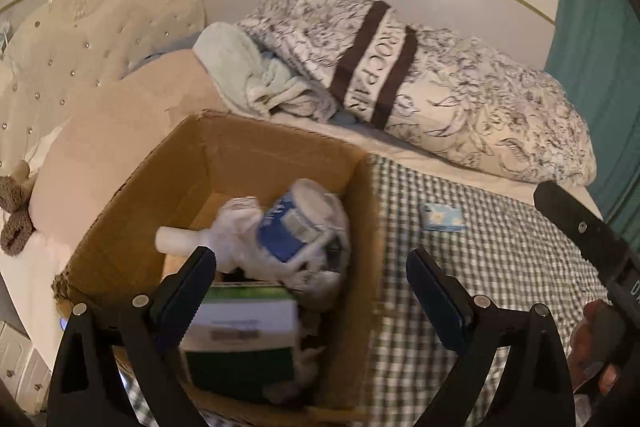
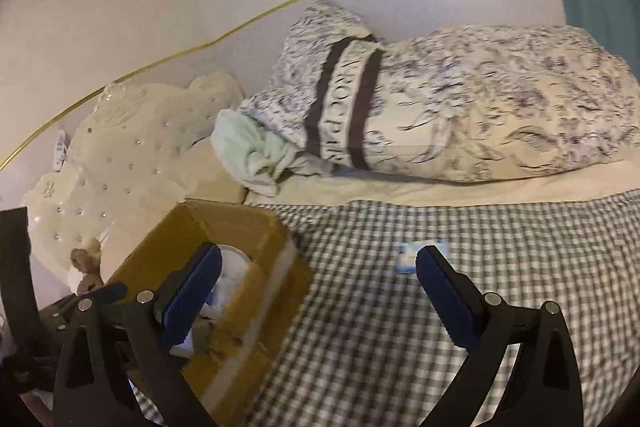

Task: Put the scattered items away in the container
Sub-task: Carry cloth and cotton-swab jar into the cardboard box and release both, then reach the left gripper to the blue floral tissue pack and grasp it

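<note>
Eyeing the last loose item: small blue packet (image 2: 412, 259) lay flat on the bed's checked blanket (image 2: 400, 327), right of the cardboard box (image 2: 248, 227). We judged right tool (image 2: 320, 291) nearer, ahead; both tools gaped empty, left tool (image 1: 312, 291) over the box.

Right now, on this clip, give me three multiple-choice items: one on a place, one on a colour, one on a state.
1. Where is the small light-blue packet? A in the box; B on the checked blanket; C on the pillow.
2. What colour are the stripes on the patterned duvet bundle? A brown; B red; C yellow.
3. How is the left claw? A shut on a bottle; B open; C out of view.

B: it lies on the green-checked blanket, outside the brown cardboard box.
A: two brown bands.
B: fingers apart, empty.
</note>
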The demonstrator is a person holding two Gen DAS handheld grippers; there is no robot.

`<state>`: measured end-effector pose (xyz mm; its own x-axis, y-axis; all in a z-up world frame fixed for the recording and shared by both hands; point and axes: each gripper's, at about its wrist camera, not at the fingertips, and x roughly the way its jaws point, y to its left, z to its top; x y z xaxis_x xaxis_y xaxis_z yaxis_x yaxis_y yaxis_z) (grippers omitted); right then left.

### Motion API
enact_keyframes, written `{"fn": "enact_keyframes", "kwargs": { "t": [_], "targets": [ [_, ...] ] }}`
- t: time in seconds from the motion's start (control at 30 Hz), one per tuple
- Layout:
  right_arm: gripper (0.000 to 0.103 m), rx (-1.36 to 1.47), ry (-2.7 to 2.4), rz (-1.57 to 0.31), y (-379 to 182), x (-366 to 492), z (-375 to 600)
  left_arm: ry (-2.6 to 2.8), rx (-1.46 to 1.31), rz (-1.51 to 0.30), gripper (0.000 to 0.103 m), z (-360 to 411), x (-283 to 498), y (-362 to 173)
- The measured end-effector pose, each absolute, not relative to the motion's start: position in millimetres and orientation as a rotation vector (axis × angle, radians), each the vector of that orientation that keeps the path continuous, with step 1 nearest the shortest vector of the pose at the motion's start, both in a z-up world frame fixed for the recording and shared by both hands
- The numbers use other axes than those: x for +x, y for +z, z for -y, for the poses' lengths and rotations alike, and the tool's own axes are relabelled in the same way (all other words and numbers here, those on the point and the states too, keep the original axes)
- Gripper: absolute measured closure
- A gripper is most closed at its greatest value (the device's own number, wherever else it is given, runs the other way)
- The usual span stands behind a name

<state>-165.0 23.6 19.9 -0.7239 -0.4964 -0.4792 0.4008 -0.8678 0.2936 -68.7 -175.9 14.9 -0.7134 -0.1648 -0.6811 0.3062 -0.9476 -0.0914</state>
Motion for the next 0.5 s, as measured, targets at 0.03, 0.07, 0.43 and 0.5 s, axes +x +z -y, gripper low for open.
{"fn": "enact_keyframes", "kwargs": {
  "t": [0.03,0.07,0.43,0.5],
  "targets": [
    [0.005,0.771,-2.524,0.245,21,-164,-31,-2.685,1.037,-0.29,0.004,169,-68,17],
    [0.005,0.769,-2.521,0.267,23,-160,-41,-2.694,1.032,-0.289,0.004,161,-68,20],
    [0.005,0.721,-2.677,0.252,27,-135,-130,-2.776,1.102,-0.217,0.004,80,-76,17],
    [0.005,0.754,-2.689,0.263,19,-139,-140,-2.781,1.125,-0.215,0.004,72,-80,13]
  ]
}}
